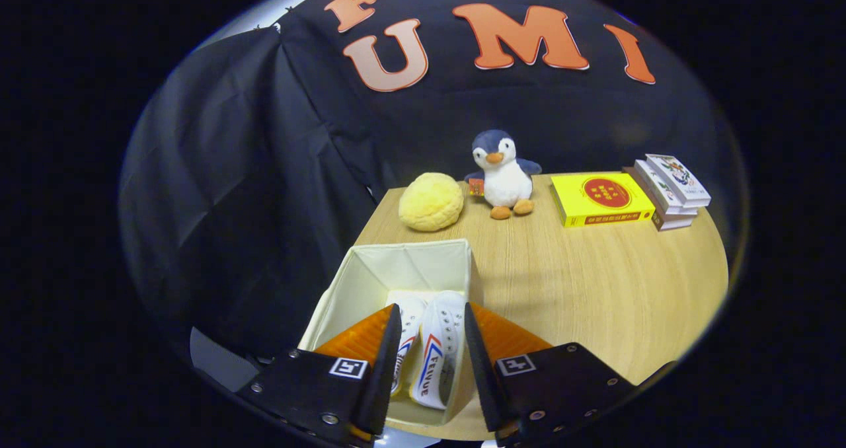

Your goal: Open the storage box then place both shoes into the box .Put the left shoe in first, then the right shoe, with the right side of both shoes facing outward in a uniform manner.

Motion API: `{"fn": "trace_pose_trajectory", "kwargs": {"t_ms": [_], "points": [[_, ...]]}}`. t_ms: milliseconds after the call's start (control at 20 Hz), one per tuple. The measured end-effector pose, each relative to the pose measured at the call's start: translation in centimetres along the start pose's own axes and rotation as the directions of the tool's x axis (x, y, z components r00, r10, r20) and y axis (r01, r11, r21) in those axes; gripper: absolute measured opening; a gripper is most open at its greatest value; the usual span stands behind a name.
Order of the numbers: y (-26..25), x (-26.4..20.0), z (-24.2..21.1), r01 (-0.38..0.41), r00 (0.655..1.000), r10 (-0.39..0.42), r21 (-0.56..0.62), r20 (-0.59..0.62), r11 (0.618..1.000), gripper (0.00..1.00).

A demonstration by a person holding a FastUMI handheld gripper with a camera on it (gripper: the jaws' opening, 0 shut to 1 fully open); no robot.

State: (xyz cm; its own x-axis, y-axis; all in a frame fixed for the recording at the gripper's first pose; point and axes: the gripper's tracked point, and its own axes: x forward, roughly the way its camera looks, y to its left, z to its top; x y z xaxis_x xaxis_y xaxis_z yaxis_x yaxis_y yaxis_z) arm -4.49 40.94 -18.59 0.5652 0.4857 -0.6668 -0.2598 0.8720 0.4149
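Tool [433, 352] parted over canvas shoes [436, 349] (laced) inside box [370, 273].

Camera rides tool [431, 342], close above storage box [370, 276], facing booth wall.

Bare table [595, 289] beside the open storage box [370, 269]; beyond the box, bun plush [431, 201], penguin [503, 174], books [601, 199] block passage

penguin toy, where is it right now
The penguin toy stands at the table's far edge, between the yellow bun plush and the yellow book.
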Motion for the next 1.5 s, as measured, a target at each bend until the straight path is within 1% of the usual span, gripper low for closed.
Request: {"fn": "trace_pose_trajectory", "kwargs": {"t_ms": [50,100,200,250,400,500,600,700,850,950,1100,1200,1400,1500], "points": [[-0.9,-0.7,0.7,0.001,1.0,-0.001,-0.015,0.027,1.0,0.61],[-1.9,-1.5,1.4,-0.003,0.998,0.005,-0.023,0.056,1.0,0.69],[-4.1,-3.2,2.7,-0.005,0.994,0.009,-0.035,0.11,0.999,0.77],[-5.3,-4.1,3.2,-0.005,0.992,0.011,-0.045,0.128,0.999,0.79],[-9.6,-7.1,4.8,0.026,0.978,-0.007,-0.088,0.207,0.996,0.91],[-12.3,-9.1,5.8,0.055,0.964,-0.024,-0.11,0.266,0.992,0.95],[-14.7,-11.4,6.5,0.082,0.949,-0.044,-0.108,0.312,0.991,0.97],[-16.9,-13.9,8.0,0.105,0.926,-0.057,-0.11,0.374,0.988,0.98],[-20.2,-17.4,10.4,0.171,0.875,-0.097,-0.115,0.475,0.979,0.98],[-21.8,-19.6,11.7,0.198,0.842,-0.117,-0.101,0.527,0.975,0.98],[-23.0,-21.9,13.8,0.216,0.79,-0.111,-0.105,0.603,0.971,0.98],[-23.4,-23.3,14.5,0.236,0.761,-0.108,-0.118,0.639,0.965,0.98],[-23.4,-24.6,15.6,0.25,0.722,-0.098,-0.126,0.685,0.96,0.98],[-23.5,-25.0,15.8,0.254,0.709,-0.094,-0.128,0.699,0.959,0.98]]}}
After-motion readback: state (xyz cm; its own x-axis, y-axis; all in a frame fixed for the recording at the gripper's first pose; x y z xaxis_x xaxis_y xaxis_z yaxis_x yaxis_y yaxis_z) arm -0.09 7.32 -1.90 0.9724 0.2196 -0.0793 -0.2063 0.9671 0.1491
